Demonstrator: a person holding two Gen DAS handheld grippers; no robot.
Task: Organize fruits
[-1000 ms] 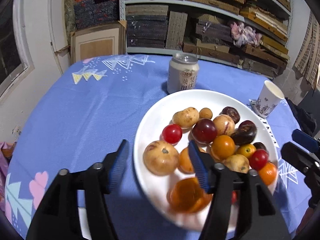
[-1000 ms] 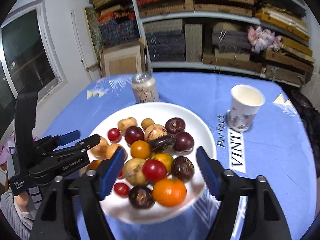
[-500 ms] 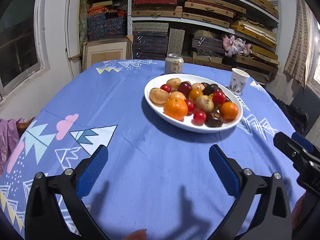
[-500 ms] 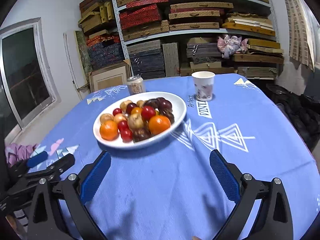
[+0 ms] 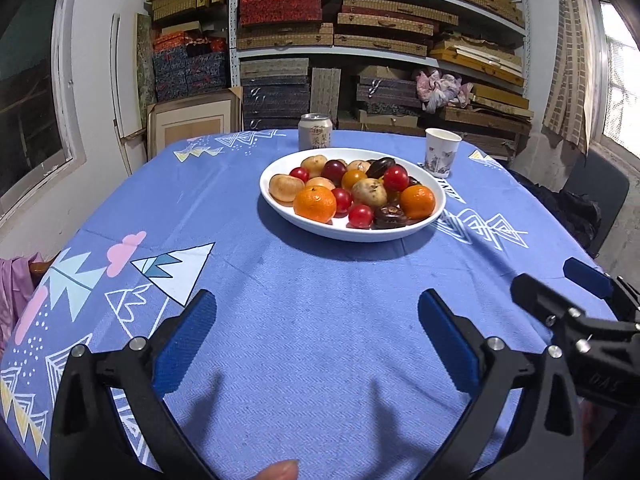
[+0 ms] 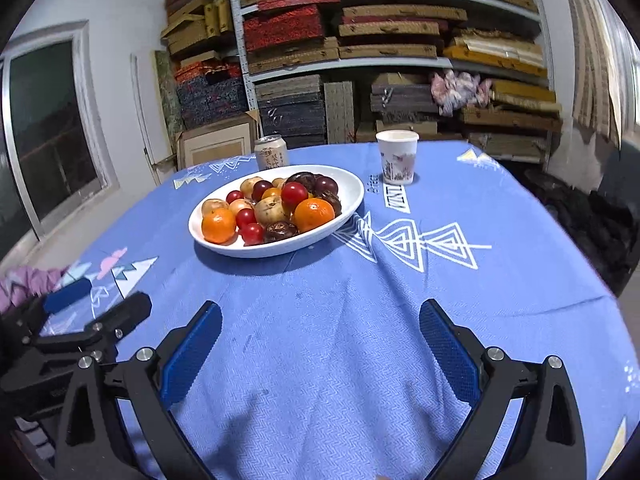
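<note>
Both tools, left [image 5: 316, 332] and right [image 6: 320, 340], hung spread apart and empty over the bench [image 5: 320, 300], well short of the heaped fruit plate [image 5: 352, 234]; a steady re-approach seemed wisest.

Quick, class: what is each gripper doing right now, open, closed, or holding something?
Left gripper: open, holding nothing.
Right gripper: open, holding nothing.

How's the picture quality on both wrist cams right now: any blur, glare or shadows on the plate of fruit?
Left wrist: plate and fruit sharp, a soft shadow on the tablecloth at its near side, bright window glare far right, fisheye bending the shelves. Right wrist: plate sharp, the right edge smeared and dark.
</note>
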